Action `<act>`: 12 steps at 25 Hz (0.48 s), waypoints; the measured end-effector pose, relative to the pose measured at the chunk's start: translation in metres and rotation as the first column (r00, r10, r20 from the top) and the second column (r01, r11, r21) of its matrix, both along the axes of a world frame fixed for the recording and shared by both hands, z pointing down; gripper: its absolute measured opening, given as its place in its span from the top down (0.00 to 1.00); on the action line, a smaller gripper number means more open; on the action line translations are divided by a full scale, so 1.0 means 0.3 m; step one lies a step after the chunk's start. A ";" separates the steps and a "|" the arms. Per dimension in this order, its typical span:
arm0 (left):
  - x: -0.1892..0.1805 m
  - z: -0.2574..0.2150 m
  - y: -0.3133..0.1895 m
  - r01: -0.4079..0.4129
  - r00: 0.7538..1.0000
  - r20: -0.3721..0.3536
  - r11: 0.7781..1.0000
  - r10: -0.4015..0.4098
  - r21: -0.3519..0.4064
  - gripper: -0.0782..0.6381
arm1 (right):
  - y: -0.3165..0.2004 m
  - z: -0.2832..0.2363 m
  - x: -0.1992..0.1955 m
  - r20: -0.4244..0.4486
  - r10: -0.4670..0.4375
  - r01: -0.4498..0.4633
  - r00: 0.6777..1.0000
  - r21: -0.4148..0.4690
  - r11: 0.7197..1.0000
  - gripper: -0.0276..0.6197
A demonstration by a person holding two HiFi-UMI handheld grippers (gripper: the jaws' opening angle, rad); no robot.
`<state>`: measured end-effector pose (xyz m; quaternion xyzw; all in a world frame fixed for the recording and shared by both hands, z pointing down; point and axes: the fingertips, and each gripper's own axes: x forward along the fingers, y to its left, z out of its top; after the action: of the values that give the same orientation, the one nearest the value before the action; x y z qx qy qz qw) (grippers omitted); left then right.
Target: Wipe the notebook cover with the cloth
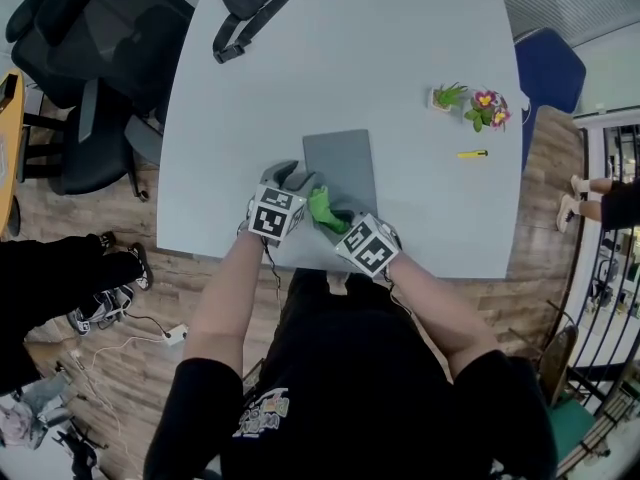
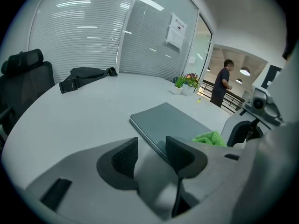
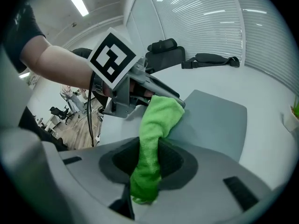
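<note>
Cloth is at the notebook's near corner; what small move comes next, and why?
Probably slide the right gripper toward the far edge of the notebook, sweeping the cloth along the cover. Its jaws clamp the cloth, whose free end lies at the near corner, and most of the cover stretches beyond. The left gripper, jaws apart, sits at that corner.

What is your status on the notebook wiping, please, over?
Left hand-held gripper open at near corner of notebook. Right hand-held gripper shut on green cloth, cloth tip over the cover. Nothing on the cover; flower pots far aside.
</note>
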<state>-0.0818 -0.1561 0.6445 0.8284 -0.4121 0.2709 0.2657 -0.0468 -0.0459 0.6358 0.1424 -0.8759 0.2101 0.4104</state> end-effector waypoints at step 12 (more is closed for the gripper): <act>-0.008 -0.011 0.000 0.042 0.999 -0.010 0.999 -0.042 0.006 0.63 | 0.112 -0.014 0.015 0.013 -0.119 0.120 0.993 -0.044 0.992 0.79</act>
<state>-0.0842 -0.1560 0.6410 0.8217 -0.4289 0.2598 0.2708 -0.0423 -0.0124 0.6315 0.0794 -0.8800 0.2055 0.4209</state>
